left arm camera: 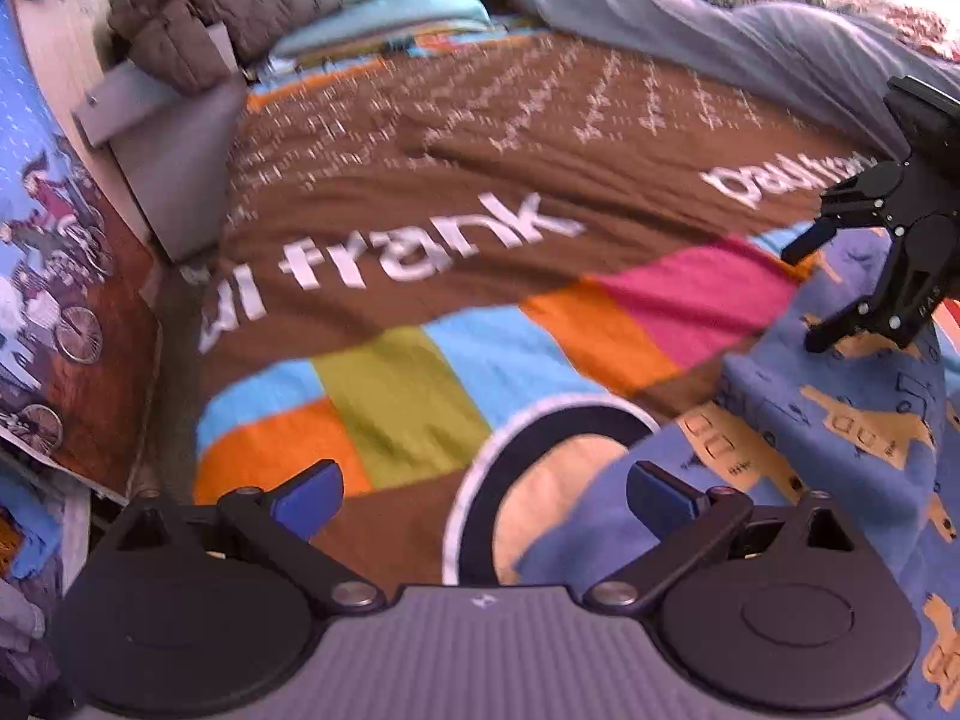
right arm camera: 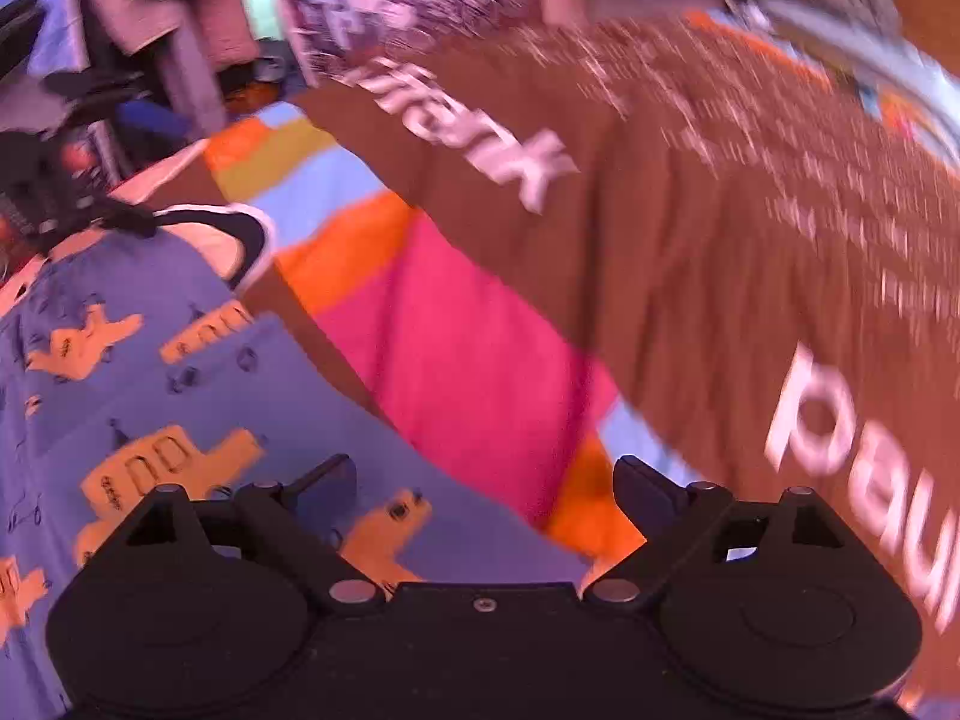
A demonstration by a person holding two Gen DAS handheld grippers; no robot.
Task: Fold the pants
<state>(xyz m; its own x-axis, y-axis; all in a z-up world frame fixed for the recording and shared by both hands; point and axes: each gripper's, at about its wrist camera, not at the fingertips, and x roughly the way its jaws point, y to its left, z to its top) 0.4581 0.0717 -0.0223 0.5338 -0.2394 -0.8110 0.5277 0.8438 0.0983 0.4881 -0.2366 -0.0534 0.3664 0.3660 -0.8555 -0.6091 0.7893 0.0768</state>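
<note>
Blue pants [left arm camera: 840, 420] printed with tan shapes lie spread on the bed at the lower right of the left wrist view. In the right wrist view the pants [right arm camera: 150, 390] fill the lower left. My left gripper [left arm camera: 483, 492] is open above the bedspread, its right finger over the pants' near edge, holding nothing. My right gripper [left arm camera: 804, 294] hovers open above the far side of the pants. In its own view the right gripper [right arm camera: 486, 474] is open and empty, and the pants' edge runs beneath it. The left gripper [right arm camera: 66, 198] shows as a dark blur at the left.
A brown bedspread [left arm camera: 480, 180] with coloured blocks and white lettering covers the bed. A dark quilted jacket [left arm camera: 240, 6] lies at the far left and a pale blue blanket [left arm camera: 750, 30] at the far right. A grey bed board [left arm camera: 174, 144] and a picture panel [left arm camera: 54, 276] stand on the left.
</note>
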